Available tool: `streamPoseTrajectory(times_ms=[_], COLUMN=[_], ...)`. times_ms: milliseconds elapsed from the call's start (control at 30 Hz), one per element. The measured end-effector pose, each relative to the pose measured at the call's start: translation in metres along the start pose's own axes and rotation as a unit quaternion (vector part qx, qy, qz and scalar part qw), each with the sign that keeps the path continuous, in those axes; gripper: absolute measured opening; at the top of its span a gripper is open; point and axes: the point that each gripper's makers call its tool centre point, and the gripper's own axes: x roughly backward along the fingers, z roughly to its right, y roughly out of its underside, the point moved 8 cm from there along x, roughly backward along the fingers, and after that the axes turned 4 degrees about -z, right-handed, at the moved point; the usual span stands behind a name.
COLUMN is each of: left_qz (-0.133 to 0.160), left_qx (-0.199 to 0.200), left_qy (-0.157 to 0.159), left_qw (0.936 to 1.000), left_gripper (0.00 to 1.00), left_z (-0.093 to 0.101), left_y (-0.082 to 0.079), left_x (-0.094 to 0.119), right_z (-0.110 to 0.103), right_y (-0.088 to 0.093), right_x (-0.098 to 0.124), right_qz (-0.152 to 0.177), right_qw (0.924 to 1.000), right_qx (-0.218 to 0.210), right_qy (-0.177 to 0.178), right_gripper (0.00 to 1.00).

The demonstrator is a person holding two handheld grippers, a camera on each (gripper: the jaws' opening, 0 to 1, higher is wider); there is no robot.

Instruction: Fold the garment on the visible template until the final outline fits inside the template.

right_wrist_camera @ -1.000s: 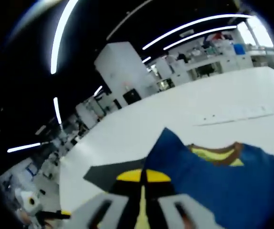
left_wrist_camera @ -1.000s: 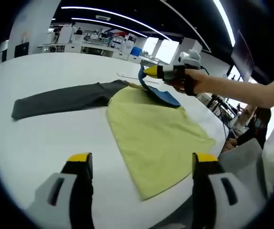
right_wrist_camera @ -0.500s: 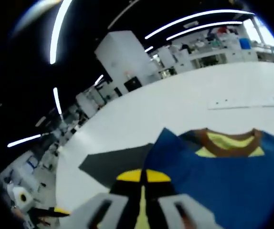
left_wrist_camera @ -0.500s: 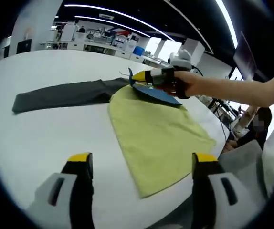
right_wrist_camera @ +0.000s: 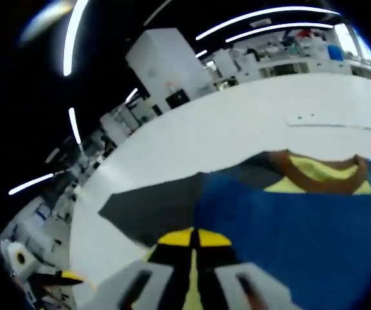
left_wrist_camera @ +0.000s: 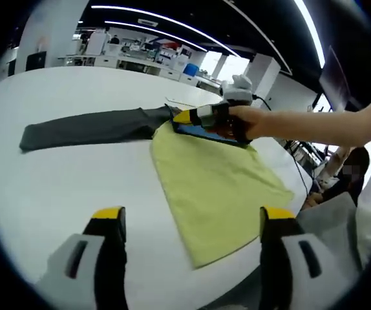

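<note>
Left gripper [left_wrist_camera: 192, 223]: jaws spread wide with nothing between them, poised above the near edge of the white table [left_wrist_camera: 63, 174], facing the garment [left_wrist_camera: 218, 187], which lies flat mid-table, yellow-green body nearest, dark grey sleeve [left_wrist_camera: 85, 127] stretched out to the left. Right gripper [right_wrist_camera: 194, 240]: yellow-tipped jaws pressed together, pinching a blue panel [right_wrist_camera: 302, 232] of the garment just beside the brown collar [right_wrist_camera: 315, 174]; in the left gripper view it sits low over the garment's far end, held by a hand [left_wrist_camera: 243, 123]. Background: office shelving and ceiling light strips.
</note>
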Motion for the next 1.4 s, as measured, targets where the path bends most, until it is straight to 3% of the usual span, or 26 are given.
streamPoseTrajectory(times_ms=[100,333,533,867,1067,1400], left_qz=[0.001,0.001,0.0,-0.001,0.0,0.002], left_qx=[-0.001,-0.003,-0.004,-0.006,-0.007,-0.005], left_qy=[0.001,0.003,0.001,0.0,0.001,0.005], left_qw=[1.0,1.0,1.0,1.0,1.0,1.0], left_gripper=[0.82,0.83,0.83,0.82,0.82,0.82], left_z=[0.001,0.001,-0.002,-0.004,-0.004,-0.004], left_y=[-0.001,-0.002,-0.002,-0.002,-0.002,-0.003], left_x=[-0.001,-0.001,0.001,0.004,0.005,0.003], right_z=[-0.003,-0.004,-0.006,-0.003,0.002,0.028], right_y=[0.001,0.002,0.0,-0.002,0.002,-0.001], right_x=[0.0,0.005,0.007,0.012,0.016,0.04], right_qz=[-0.003,-0.011,-0.012,-0.016,-0.027,-0.029], right_qw=[0.9999,0.9982,0.996,0.9946,0.9919,0.9918], right_qx=[0.01,0.058,0.088,0.102,0.124,0.124], right_qy=[-0.009,-0.003,-0.008,-0.009,-0.007,0.011], right_gripper=[0.0,0.2,0.48,0.72,0.93,0.9])
